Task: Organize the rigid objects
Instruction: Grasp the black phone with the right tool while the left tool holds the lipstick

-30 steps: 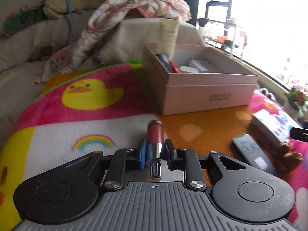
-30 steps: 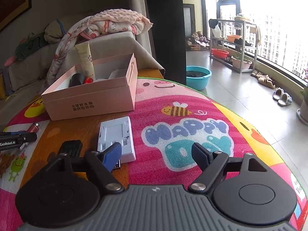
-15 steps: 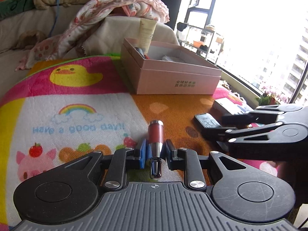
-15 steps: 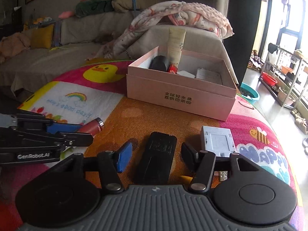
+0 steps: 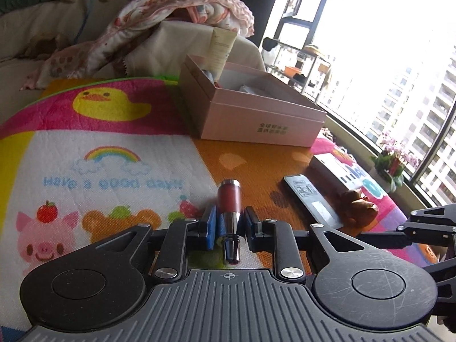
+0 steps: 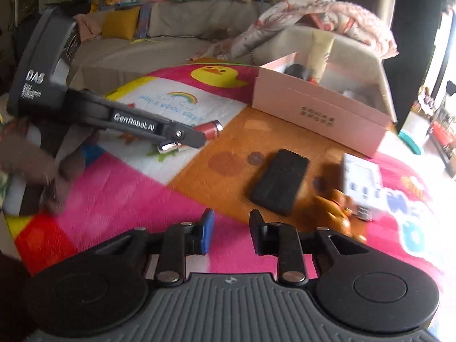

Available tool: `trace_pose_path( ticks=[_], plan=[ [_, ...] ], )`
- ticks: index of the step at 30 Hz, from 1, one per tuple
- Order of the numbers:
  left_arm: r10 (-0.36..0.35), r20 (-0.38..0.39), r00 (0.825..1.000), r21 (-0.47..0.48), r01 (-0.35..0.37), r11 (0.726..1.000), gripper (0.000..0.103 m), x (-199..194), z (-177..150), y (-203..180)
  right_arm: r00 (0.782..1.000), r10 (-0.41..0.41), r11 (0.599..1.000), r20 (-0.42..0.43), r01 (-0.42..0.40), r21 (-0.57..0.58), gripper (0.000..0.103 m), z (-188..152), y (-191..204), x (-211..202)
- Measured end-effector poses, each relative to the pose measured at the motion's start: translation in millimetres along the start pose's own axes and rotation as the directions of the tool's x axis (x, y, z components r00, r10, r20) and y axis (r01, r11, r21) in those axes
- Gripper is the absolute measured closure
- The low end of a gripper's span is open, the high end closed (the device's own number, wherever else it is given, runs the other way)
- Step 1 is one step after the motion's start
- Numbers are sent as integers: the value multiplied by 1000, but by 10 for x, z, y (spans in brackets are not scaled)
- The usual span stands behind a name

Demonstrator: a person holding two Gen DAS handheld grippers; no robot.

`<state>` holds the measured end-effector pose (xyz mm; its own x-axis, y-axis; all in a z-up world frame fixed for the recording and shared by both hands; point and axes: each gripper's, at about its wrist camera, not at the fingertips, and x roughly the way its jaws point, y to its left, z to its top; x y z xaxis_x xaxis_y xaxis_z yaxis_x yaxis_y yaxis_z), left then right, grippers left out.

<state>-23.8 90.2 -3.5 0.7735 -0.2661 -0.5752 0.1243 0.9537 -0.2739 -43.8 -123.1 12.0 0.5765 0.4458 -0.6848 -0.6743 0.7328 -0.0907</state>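
Observation:
My left gripper is shut on a red lipstick tube with a silver end, held just above the colourful mat. The right wrist view shows the same tube sticking out of the left gripper. My right gripper hovers over the pink part of the mat with its jaws drawn close and nothing between them. A black remote, a brown bear figurine and a white device lie ahead of it to the right. Beyond them stands the open pink box, holding a cream tube and other items.
The mat covers a low table with a sofa and a crumpled blanket behind it. A cream tube leans in the pink box. A person's sleeve shows at the left. Windows and a potted plant are to the right.
My right gripper's jaws have closed from wide to narrow, empty, and it has rolled and swung left, away from the black remote. The left gripper still holds the lipstick and has shifted slightly.

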Motion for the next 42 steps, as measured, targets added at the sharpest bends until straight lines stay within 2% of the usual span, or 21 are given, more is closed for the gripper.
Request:
trace_pose_path(
  ticks=[3, 6, 8, 11, 13, 15, 17, 20, 24, 26, 29, 30, 33, 36, 40, 41, 42],
  plan=[
    [-7, -2, 1000, -5, 7, 1000, 79, 22, -11, -56, 998, -57, 998, -10, 57, 33, 70, -40, -118, -19],
    [1, -2, 1000, 4, -1, 1000, 79, 34, -20, -97, 995, -101, 987, -26, 104, 123, 60, 9, -301, 55],
    [0, 0, 1000, -3, 0, 1000, 79, 38, -20, -88, 995, -93, 982, -23, 96, 164, 59, 62, -351, 111],
    [-8, 3, 1000, -21, 8, 1000, 79, 37, -26, -65, 1000, -28, 980, -14, 30, 198, 57, 148, -303, 227],
    [-7, 5, 1000, -22, 7, 1000, 79, 39, -25, -67, 999, -50, 977, -2, 50, 208, 54, 199, -236, 329],
    [-3, 6, 1000, -18, 3, 1000, 79, 40, -29, -77, 997, -73, 976, 4, 71, 205, 57, 245, -184, 386],
    [-3, 6, 1000, -18, 3, 1000, 79, 39, -33, -80, 999, -35, 984, 6, 34, 172, 60, 263, -136, 369],
    [-5, 6, 1000, -21, 5, 1000, 79, 38, -37, -80, 999, 35, 998, 19, -36, 59, 62, 146, -8, 230],
    [-1, 6, 1000, -17, 1, 1000, 79, 37, -40, -88, 999, 35, 997, 22, -33, -73, 63, -84, 10, -56],
    [4, 6, 1000, -11, -4, 1000, 79, 33, -40, -101, 1000, -14, 996, 24, 16, -83, 62, -184, -84, -158],
    [14, 6, 1000, -1, -14, 1000, 79, 31, -39, -125, 985, -170, 985, 21, 171, -26, 41, -268, -226, -199],
    [16, 4, 1000, 4, -16, 1000, 79, 33, -39, -133, 982, -189, 982, 8, 189, 22, 41, -276, -286, -200],
    [-9, -7, 1000, 19, 9, 1000, 79, 42, -33, -162, 994, -109, 984, 3, 108, 144, 41, -260, -349, -224],
    [-30, -28, 999, 26, 31, 999, 78, 89, 18, -167, 1000, -30, 990, 6, 29, 141, 41, -226, -228, -171],
    [-81, -62, 995, 26, 83, 996, 79, 199, 132, -156, 999, 20, 989, 32, -24, 145, 41, -131, -85, -87],
    [-108, -76, 991, 27, 110, 994, 79, 233, 161, -150, 999, 30, 988, 39, -36, 150, 44, -108, -64, -75],
    [-131, -91, 987, 26, 134, 991, 79, 256, 177, -144, 998, 40, 988, 41, -46, 150, 52, -92, -47, -56]
  ],
)
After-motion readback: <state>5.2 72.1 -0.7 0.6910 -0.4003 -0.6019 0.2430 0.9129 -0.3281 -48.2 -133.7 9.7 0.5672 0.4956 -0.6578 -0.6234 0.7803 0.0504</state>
